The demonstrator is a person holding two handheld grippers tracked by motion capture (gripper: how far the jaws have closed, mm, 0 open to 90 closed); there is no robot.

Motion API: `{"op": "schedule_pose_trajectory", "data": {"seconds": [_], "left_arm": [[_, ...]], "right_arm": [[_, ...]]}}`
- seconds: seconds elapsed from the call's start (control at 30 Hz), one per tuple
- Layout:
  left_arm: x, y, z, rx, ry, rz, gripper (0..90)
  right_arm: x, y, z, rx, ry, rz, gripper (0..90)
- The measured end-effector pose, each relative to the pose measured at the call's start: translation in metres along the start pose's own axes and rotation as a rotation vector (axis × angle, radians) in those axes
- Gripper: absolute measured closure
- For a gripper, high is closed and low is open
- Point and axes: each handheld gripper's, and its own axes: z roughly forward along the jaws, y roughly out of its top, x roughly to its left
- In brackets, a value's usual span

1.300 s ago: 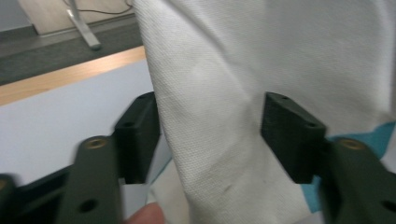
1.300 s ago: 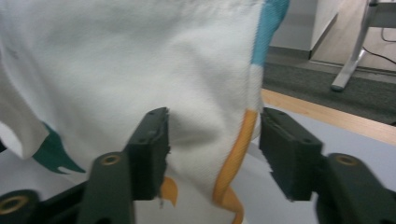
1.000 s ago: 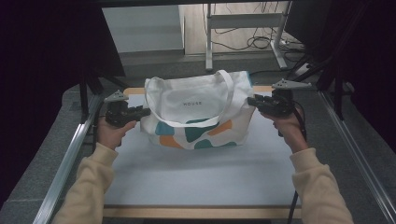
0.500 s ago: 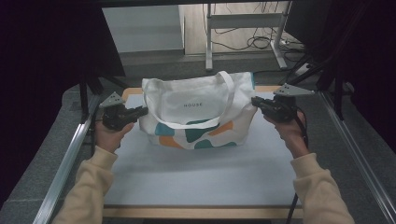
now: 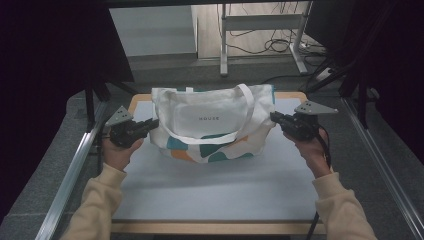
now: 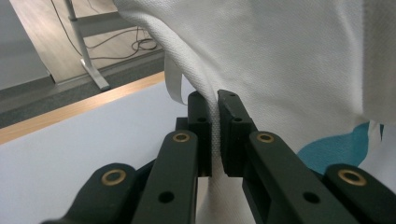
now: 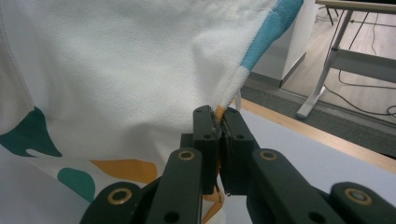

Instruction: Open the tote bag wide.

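A white canvas tote bag (image 5: pixel 210 122) with teal and orange patches and long handles lies on the light blue mat (image 5: pixel 215 185). My left gripper (image 5: pixel 153 123) holds the bag's left side edge. Its jaws have just been closing, and in the left gripper view the left gripper (image 6: pixel 215 100) pinches a fold of the white fabric (image 6: pixel 289 60). My right gripper (image 5: pixel 274 117) holds the bag's right side edge. Its jaws have also just been closing, and in the right gripper view the right gripper (image 7: pixel 219 114) clamps the seam of the bag (image 7: pixel 116 70).
The mat lies on a wooden-edged table (image 5: pixel 210 227). Metal rails run along the left (image 5: pixel 75 165) and right (image 5: pixel 385 170) sides. Behind the table stand desk legs (image 5: pixel 224 45), with cables (image 5: pixel 270 46) on the floor.
Both pairs of jaws have closed onto the bag's side edges. The right gripper has shifted slightly right and towards the person. The left hand has stayed put.
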Motion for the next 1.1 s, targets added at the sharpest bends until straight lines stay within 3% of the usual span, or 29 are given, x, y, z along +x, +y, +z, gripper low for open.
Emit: {"op": "schedule_pose_trajectory", "data": {"seconds": [0.13, 0.4, 0.53, 1.1], "left_arm": [[-0.001, -0.004, -0.003, -0.010, 0.003, 0.011, 84.9], [-0.002, -0.009, 0.001, 0.005, -0.001, 0.014, 84.9], [-0.005, -0.014, 0.006, 0.022, 0.005, 0.032, 84.9], [-0.014, -0.035, 0.012, 0.053, 0.022, 0.082, 84.8]], "right_arm": [[0.006, -0.004, -0.003, -0.019, -0.017, -0.039, 84.9], [0.005, -0.011, 0.002, 0.005, -0.018, -0.025, 85.0], [0.005, -0.015, 0.008, 0.042, -0.025, -0.024, 85.4], [0.011, -0.035, 0.019, 0.097, -0.032, -0.038, 85.4]]}}
